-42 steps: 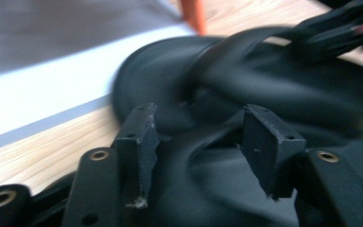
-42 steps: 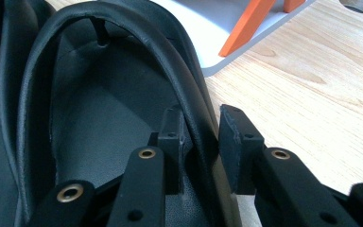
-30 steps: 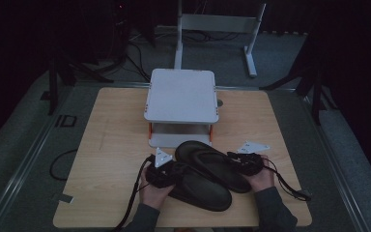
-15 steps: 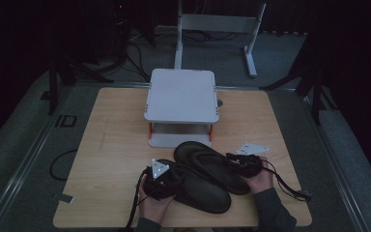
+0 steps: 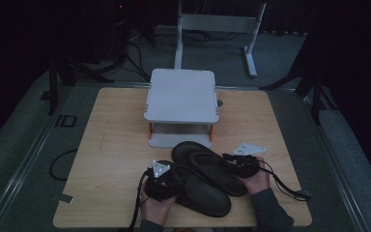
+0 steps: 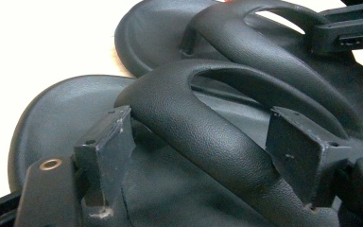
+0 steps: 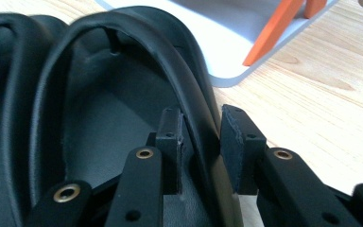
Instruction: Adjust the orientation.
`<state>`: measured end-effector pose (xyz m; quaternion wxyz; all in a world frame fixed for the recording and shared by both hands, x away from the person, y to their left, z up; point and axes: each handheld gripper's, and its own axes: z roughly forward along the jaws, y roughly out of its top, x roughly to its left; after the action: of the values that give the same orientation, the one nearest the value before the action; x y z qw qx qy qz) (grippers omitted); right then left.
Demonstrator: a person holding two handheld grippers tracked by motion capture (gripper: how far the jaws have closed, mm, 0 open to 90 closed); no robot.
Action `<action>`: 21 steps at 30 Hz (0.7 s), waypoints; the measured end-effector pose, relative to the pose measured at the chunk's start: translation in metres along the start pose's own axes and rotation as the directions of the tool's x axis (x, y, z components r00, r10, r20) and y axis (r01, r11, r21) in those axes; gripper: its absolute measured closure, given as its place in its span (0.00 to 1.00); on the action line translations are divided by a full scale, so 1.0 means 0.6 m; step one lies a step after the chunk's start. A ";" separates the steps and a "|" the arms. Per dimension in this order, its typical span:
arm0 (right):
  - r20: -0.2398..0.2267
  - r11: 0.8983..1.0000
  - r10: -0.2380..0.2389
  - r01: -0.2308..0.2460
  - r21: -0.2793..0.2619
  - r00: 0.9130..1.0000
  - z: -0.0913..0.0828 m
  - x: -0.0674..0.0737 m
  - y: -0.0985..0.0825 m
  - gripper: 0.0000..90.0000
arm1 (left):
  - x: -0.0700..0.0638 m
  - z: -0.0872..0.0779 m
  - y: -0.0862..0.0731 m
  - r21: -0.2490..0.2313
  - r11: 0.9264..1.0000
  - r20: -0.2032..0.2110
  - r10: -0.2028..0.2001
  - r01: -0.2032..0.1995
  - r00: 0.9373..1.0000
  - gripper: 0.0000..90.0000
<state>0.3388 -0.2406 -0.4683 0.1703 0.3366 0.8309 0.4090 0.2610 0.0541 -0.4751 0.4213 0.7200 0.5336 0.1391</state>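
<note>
Wooden table (image 5: 111,145): two black sandals (image 5: 207,166) between grippers (image 5: 166,181).

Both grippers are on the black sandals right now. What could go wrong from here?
1. The left gripper has its jaws astride the near sandal strap with gaps either side; they have just been opening, so lifting now would likely leave that sandal behind.
2. The right gripper pinches only the thin strap edge of the far sandal, which may slip or twist.
3. The sandals overlap, so moving one may drag the other towards the grey stand.
</note>
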 end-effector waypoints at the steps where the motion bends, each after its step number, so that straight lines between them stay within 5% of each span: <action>1: 0.000 1.000 0.000 0.000 0.000 1.000 0.000 0.000 0.000 0.78 | 0.000 0.000 0.000 0.000 1.000 0.000 0.000 0.000 1.000 0.28; 10: -0.090 0.999 -0.029 0.031 0.020 0.996 -0.007 0.017 -0.002 0.77 | 0.042 0.008 0.020 0.001 0.999 0.034 0.035 -0.035 0.999 0.40; 15: -0.130 1.000 -0.030 0.031 0.003 0.991 -0.017 0.024 -0.004 0.74 | 0.041 0.006 0.022 0.019 0.999 0.022 0.046 -0.046 0.999 0.42; 21: -0.111 0.999 -0.039 0.040 0.010 0.993 0.002 0.024 -0.005 0.66 | 0.025 0.001 0.012 0.016 0.999 -0.021 0.037 -0.037 0.999 0.40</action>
<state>0.3278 -0.2314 -0.4717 0.1300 0.2979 0.8482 0.4183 0.2719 0.0668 -0.4738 0.4074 0.7316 0.5256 0.1503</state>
